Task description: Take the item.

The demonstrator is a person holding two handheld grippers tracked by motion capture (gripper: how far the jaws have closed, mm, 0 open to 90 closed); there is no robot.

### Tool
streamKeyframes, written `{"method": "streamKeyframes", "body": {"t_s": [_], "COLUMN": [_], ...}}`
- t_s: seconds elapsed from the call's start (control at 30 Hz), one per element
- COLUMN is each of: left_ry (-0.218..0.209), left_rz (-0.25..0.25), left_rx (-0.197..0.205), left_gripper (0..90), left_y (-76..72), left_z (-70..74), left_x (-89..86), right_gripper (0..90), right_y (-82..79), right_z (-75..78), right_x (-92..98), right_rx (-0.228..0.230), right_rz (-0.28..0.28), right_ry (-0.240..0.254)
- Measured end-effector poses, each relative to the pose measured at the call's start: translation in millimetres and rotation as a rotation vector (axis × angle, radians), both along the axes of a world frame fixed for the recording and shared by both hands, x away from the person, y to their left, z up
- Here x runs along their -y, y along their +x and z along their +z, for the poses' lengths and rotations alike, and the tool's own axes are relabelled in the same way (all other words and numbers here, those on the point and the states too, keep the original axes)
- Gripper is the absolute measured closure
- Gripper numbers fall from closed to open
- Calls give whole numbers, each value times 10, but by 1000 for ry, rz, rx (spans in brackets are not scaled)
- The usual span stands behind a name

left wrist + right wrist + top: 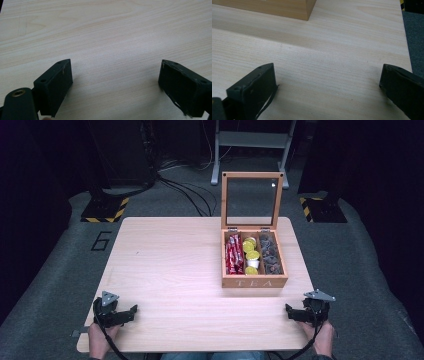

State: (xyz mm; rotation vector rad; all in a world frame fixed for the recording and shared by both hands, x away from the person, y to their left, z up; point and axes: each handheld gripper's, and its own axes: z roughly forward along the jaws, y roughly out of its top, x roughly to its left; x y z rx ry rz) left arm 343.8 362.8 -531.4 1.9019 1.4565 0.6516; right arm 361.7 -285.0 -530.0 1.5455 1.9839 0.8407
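A wooden tea box (254, 281) marked TEA stands on the right half of the light wooden table (170, 265), its glass lid (251, 201) upright. Inside lie red packets (233, 254) on the left, yellow capsules (250, 252) in the middle and dark capsules (270, 255) on the right. My left gripper (131, 311) rests at the table's front left corner, open, with bare wood between its jaws (115, 75). At the front right corner my right gripper (290, 312) stands open, nothing between its jaws (327, 77). The box's corner (297, 11) lies ahead of it to the left.
The table's right edge (405, 47) runs close beside my right gripper, with grey carpet (414, 35) beyond it. Behind the table are cables (185, 190), a metal frame (252, 142) and stands with yellow-black striped bases (105, 210).
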Motion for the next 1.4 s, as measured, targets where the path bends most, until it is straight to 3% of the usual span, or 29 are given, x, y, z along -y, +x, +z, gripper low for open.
{"method": "streamKeyframes", "body": {"t_s": [0.47, 0.8, 1.0, 1.2, 1.4], "left_ry": [2, 4, -21, -23, -23], "left_rz": [11, -13, -37, -90, -103], "left_rx": [4, -28, -19, -6, 17], "left_gripper": [118, 32, 23, 16, 2], "left_y": [19, 43, 65, 96, 122], "left_z": [-2, 11, 86, 239, 341], "left_x": [-4, 59, 153, 283, 362], "right_gripper": [0, 0, 0, 0, 0], "right_y": [12, 10, 17, 21, 21], "right_z": [3, 3, 5, 4, 4], "right_x": [-35, -39, -56, -49, -41], "right_rx": [9, 14, 15, 13, 11], "right_rz": [-8, -4, -5, -4, -2], "right_ry": [-16, -20, -16, -16, -17]}}
